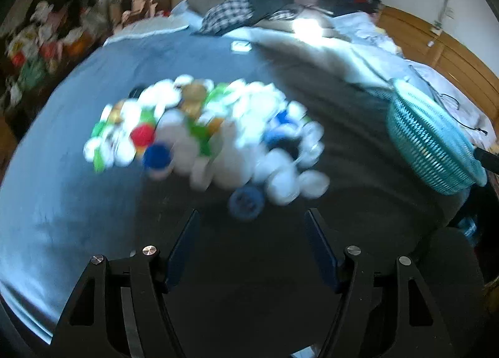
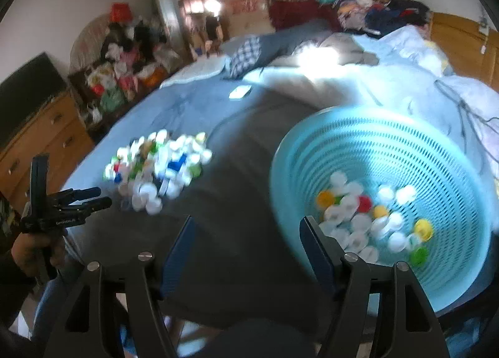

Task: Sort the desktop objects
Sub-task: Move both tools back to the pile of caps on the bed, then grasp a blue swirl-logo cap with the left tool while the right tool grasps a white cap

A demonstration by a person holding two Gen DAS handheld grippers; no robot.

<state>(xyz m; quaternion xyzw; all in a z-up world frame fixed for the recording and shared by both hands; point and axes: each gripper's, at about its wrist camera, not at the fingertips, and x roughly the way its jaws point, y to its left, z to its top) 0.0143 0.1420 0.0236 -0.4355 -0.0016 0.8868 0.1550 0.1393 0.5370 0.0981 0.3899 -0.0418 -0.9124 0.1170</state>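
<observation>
A blurred pile of bottle caps (image 1: 205, 136), mostly white with green, blue, red and yellow ones, lies on a grey-blue bedspread (image 1: 62, 202). It also shows in the right wrist view (image 2: 159, 167). A teal mesh basket (image 2: 383, 145) holds several caps (image 2: 368, 220); in the left wrist view the basket (image 1: 433, 142) stands at the right. My left gripper (image 1: 252, 216) is open and empty, just short of a blue cap (image 1: 246, 202). It shows from outside in the right wrist view (image 2: 104, 197). My right gripper (image 2: 248, 222) is open and empty, beside the basket's near rim.
A small white device (image 2: 239, 92) lies farther back on the bed. Clothes (image 2: 368, 11) are heaped at the far end. A wooden dresser (image 2: 37, 139) and bags (image 2: 124, 71) stand left of the bed. A wooden headboard (image 1: 452, 55) runs along the right.
</observation>
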